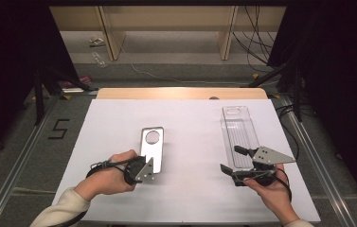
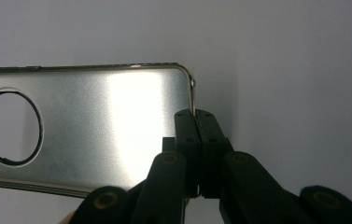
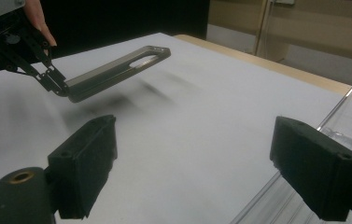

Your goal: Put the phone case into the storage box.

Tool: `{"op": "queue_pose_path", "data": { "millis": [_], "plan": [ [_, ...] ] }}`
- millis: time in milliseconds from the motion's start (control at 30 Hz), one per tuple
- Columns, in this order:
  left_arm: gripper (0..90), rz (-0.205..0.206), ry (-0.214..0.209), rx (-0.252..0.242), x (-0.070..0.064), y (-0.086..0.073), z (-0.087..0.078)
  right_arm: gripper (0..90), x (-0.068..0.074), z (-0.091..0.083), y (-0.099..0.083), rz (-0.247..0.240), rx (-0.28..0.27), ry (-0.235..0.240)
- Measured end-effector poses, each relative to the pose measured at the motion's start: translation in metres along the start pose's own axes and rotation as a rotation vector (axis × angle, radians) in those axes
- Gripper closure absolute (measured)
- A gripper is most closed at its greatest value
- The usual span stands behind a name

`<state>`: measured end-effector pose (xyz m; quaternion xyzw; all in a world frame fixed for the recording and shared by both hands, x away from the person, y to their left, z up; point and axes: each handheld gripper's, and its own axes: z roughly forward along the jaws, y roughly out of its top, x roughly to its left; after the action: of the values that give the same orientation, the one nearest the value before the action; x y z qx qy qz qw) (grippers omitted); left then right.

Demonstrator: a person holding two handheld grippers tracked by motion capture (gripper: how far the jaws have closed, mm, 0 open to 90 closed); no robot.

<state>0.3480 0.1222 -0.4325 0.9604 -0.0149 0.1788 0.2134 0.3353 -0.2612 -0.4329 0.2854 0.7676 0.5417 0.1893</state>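
White tabletop (image 1: pixel 185 137) under both tools, tan wood strip (image 1: pixel 181 93) at far edge, dark floor and shelving beyond.

Nearest: left gripper (image 1: pixel 140 171) pinched tight on short end rim of silver brushed-metal phone case with round camera hole (image 1: pixel 152 147). Jaws pressed together on thin lip only, bite sits at one corner, well off centre (image 2: pixel 193 114). Right gripper view shows case lifted clear of table, tilted, far end hanging free (image 3: pixel 117 71), shadow under it.

Risks here:
- Edge grip on smooth metal, long lever arm: likely to pivot or slip out under any quick wrist turn.
- Drop from that height onto hard top: bounce, skid toward table edge.
- Off-centre bite: case probably yaws when moved, so alignment with tray drifts.

Right gripper (image 1: pixel 243 165) spread wide, holding nothing, near end of clear plastic rectangular tray (image 1: pixel 239 135). One pad over tray's near rim (image 3: pixel 316 170), other over bare table (image 3: pixel 86 163). Cannot tell whether pad touches the rim.

Risks there:
- Closing from this pose probably catches one thin wall: tray flexes, tips or scoots away.
- Light, transparent tray: edges hard to judge, easy to nudge sideways.
- Unsteadied tray plus swinging case: likely clip on a wall instead of dropping inside.

Farther back, tray's far end near wood strip; a shove could send it off the white sheet.
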Motion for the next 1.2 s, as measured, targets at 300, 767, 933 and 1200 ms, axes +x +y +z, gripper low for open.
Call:
{"op": "queue_pose_path", "data": {
  "millis": [300,767,933,1200],
  "plan": [
    [88.7,0.007,-0.001,-0.019,-0.003,0.007,-0.002,15.8,0.003,0.003,0.003,0.002,-0.01,0.01],
    [88.7,0.024,0.005,-0.038,-0.004,0.012,-0.007,15.9,0.006,0.008,0.007,0.036,-0.029,0.011],
    [88.7,0.028,0.008,-0.053,-0.005,0.015,-0.007,15.9,0.008,0.013,0.012,0.05,-0.043,0.019],
    [88.7,0.039,0.014,-0.064,-0.007,0.019,-0.007,15.9,0.015,0.025,0.02,0.049,-0.048,0.037]
  ]
}}
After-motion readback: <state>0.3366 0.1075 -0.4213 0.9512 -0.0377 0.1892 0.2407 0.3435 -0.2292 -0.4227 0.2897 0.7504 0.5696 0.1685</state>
